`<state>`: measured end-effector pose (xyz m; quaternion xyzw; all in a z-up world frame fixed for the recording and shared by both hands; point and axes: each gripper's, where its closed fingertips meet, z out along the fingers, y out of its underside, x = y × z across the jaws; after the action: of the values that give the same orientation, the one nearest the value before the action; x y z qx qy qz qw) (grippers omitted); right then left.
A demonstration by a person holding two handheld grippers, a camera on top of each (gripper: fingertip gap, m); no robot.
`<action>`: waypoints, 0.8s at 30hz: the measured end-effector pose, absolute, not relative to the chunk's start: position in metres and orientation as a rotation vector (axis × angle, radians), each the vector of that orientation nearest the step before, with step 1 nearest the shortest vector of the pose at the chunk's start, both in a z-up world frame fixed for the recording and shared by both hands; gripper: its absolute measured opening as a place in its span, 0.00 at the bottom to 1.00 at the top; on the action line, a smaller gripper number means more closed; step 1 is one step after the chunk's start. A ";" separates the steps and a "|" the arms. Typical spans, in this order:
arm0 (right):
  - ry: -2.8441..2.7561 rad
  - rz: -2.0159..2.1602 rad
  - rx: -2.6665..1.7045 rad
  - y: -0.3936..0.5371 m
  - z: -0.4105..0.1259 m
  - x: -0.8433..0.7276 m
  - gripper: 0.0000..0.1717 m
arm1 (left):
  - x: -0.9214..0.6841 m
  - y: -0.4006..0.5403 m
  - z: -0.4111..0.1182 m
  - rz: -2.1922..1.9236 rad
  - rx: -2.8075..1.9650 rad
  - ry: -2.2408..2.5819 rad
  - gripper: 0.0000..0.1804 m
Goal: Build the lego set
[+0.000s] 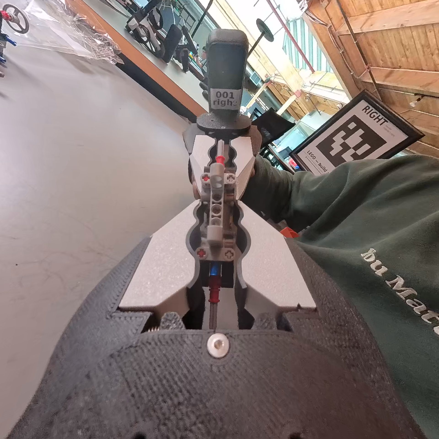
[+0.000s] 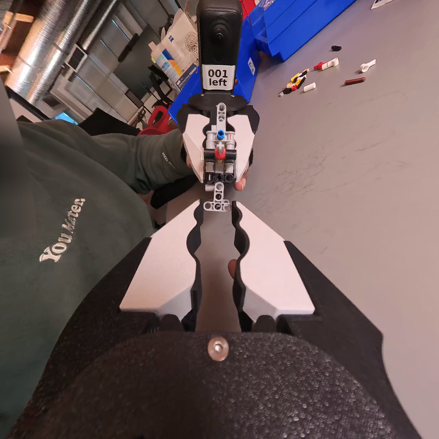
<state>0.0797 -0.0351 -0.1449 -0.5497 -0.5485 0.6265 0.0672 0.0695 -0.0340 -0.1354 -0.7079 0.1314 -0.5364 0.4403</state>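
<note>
Left gripper (image 1: 217,202) is clamped on a grey brick assembly (image 1: 217,213); its T-shaped beam (image 2: 217,206) is flanked, ungripped, by the parted right gripper (image 2: 217,204).

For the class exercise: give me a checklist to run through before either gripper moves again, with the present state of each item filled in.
1. Left gripper jaws clamped on the grey-and-black brick assembly: ok.
2. Right gripper lined up with the assembly's T-shaped grey beam, crossbar between the jaw tips: ok.
3. Right jaws pressing on that crossbar: cannot tell.
4. Right jaws free of fingers: not ok, a fingertip shows at the edge of the gap.
5. Loose pieces on the table lie well away from both grippers: ok.
</note>
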 end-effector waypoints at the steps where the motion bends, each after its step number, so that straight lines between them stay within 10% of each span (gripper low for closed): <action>1: -1.637 1.916 -1.669 -0.035 -0.145 0.080 0.13 | 0.069 -0.033 -0.135 -1.339 -1.758 0.314 0.13; 24: -1.445 2.211 -1.792 -0.030 -0.144 0.073 0.13 | 0.060 -0.024 -0.137 -1.453 -1.780 0.084 0.13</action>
<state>0.0730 -0.0295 -0.1443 -0.5612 -0.4526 0.6925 -0.0251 0.0603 -0.0243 -0.1367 -0.7066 0.0335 -0.5767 0.4087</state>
